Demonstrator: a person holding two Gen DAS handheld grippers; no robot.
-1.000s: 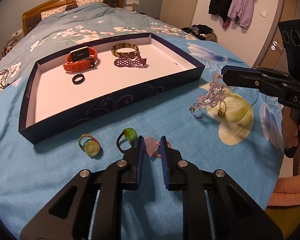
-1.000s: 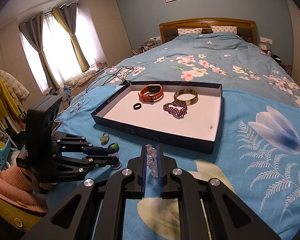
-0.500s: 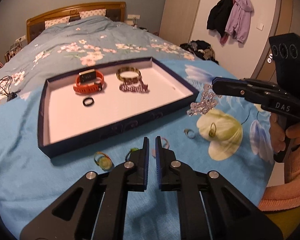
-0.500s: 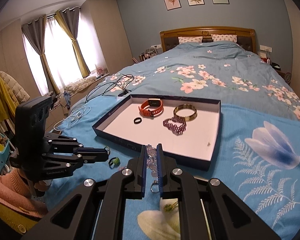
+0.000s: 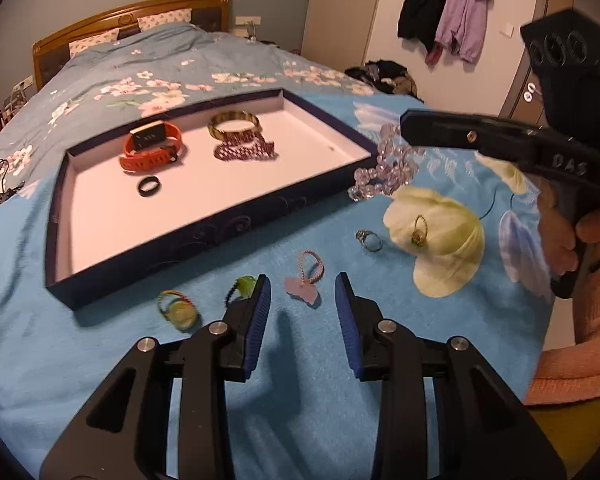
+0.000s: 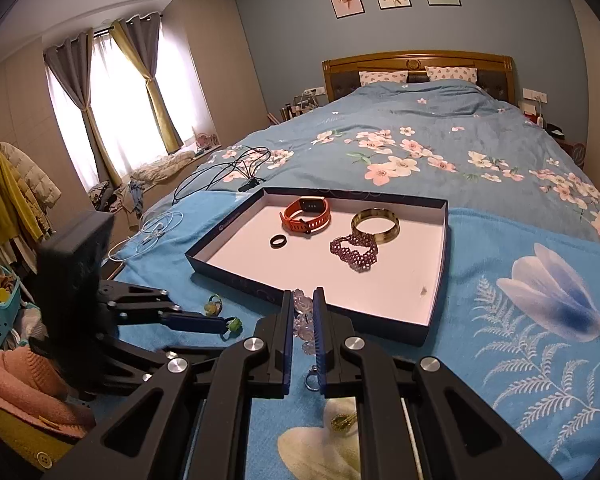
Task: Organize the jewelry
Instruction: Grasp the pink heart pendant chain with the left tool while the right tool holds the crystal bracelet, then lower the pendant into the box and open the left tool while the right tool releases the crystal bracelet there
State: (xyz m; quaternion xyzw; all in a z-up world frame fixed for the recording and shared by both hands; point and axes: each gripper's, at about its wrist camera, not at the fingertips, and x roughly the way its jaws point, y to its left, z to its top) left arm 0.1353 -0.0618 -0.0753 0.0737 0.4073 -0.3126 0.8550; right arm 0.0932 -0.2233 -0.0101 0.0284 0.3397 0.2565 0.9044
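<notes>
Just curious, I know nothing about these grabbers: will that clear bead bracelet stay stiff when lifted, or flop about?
Probably floppy: the clear bead bracelet droops in loops below the right hand-held gripper. It likely swings, hanging free above the blanket. Smooth beads may slip.

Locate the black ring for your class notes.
In the left wrist view, the black ring lies inside the tray, just in front of the orange watch.
</notes>
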